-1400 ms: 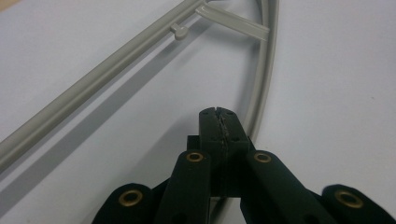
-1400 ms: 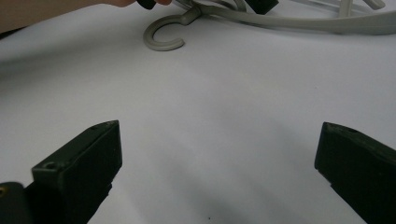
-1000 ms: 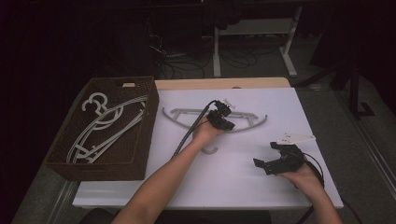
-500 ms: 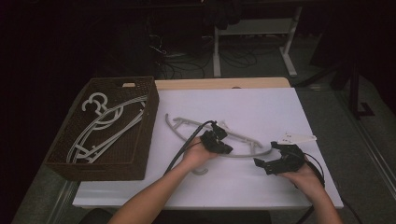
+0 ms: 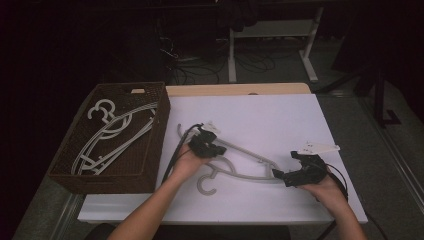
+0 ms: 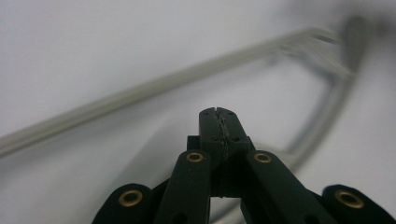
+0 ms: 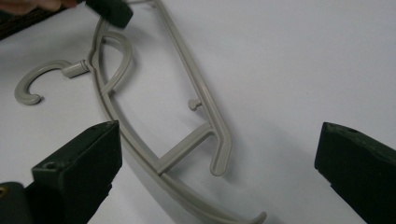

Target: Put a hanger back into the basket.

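Note:
A grey plastic hanger [image 5: 250, 156] lies flat on the white table top [image 5: 280, 115], its hook [image 5: 205, 183] toward the near edge. My left gripper [image 5: 215, 150] rests on the hanger near its neck. Its jaws are shut in the left gripper view [image 6: 218, 112], with nothing seen between them and the blurred hanger [image 6: 140, 88] beyond. My right gripper [image 5: 286, 168] sits at the hanger's right end, low over the table. It is open wide in the right gripper view [image 7: 219, 140], with the hanger's end [image 7: 201, 93] lying between and ahead of the jaws.
A dark wicker basket [image 5: 161, 125] stands at the table's left and holds several pale hangers [image 5: 115, 135]. Behind the table are desk legs [image 5: 231, 55] and cables on the floor. The white top stretches open beyond the hanger.
The hanger has slid toward the near edge and turned, moving along with my left gripper. My right gripper has stayed at the near right.

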Action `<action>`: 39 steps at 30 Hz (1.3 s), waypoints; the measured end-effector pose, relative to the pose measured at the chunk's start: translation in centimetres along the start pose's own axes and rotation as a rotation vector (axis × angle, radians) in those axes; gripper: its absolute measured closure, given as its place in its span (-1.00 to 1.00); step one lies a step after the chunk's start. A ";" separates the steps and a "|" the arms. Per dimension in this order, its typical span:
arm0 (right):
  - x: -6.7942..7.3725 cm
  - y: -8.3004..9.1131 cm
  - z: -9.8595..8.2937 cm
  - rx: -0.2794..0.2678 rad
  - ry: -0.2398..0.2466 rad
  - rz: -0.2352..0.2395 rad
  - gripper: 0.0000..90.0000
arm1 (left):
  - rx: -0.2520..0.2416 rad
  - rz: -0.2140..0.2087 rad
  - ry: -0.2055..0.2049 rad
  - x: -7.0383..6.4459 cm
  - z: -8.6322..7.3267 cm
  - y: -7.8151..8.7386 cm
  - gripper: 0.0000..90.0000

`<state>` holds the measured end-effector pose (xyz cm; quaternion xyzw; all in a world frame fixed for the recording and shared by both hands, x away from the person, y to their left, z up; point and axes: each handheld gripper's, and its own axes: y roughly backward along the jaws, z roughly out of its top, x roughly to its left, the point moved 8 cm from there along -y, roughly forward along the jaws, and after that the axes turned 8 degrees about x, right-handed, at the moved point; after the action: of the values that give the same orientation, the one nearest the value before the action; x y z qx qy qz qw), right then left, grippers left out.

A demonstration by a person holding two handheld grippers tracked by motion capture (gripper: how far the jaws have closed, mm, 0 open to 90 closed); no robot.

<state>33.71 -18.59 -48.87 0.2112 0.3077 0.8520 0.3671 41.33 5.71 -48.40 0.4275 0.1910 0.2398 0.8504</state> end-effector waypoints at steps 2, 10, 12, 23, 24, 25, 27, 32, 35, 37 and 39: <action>0.0 0.0 0.0 -0.001 0.000 0.001 -0.98 | 0.009 0.067 0.037 2.4 -0.4 0.4 1.00; 0.0 0.0 0.0 -0.001 -0.001 0.001 -0.98 | 0.038 0.174 0.151 7.3 -1.6 0.0 1.00; 0.0 0.0 0.0 -0.002 0.000 0.003 -0.98 | 0.050 0.176 0.159 7.7 -1.8 -0.5 1.00; 0.0 0.0 0.0 -0.002 -0.001 0.002 -0.98 | 0.047 0.188 0.171 8.5 -0.9 -1.7 1.00; 0.0 0.0 0.0 -0.003 0.000 0.002 -0.98 | 0.044 0.191 0.172 8.6 -0.6 -1.9 1.00; 0.0 0.0 0.0 -0.004 -0.001 0.002 -0.98 | 0.045 0.192 0.169 8.7 -0.3 -2.0 1.00; -0.1 0.1 0.0 -0.005 -0.002 0.003 -0.98 | 0.050 0.198 0.160 9.0 0.3 -2.4 1.00; -0.2 0.1 0.0 -0.008 -0.009 0.004 -0.98 | 0.061 0.207 0.145 9.7 2.6 -3.6 1.00; -0.2 0.1 0.0 -0.009 -0.007 0.005 -0.98 | 0.057 0.209 0.139 10.2 4.2 -4.2 1.00; -0.2 0.2 0.0 -0.010 -0.007 0.007 -0.98 | 0.054 0.209 0.133 10.4 5.4 -4.7 1.00; -0.3 0.2 0.0 -0.010 -0.009 0.008 -0.98 | 0.052 0.215 0.122 10.6 6.6 -5.2 1.00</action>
<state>33.82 -18.87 -48.79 0.2143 0.3012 0.8541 0.3660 54.69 4.88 -50.18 0.4519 0.2018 0.3502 0.7953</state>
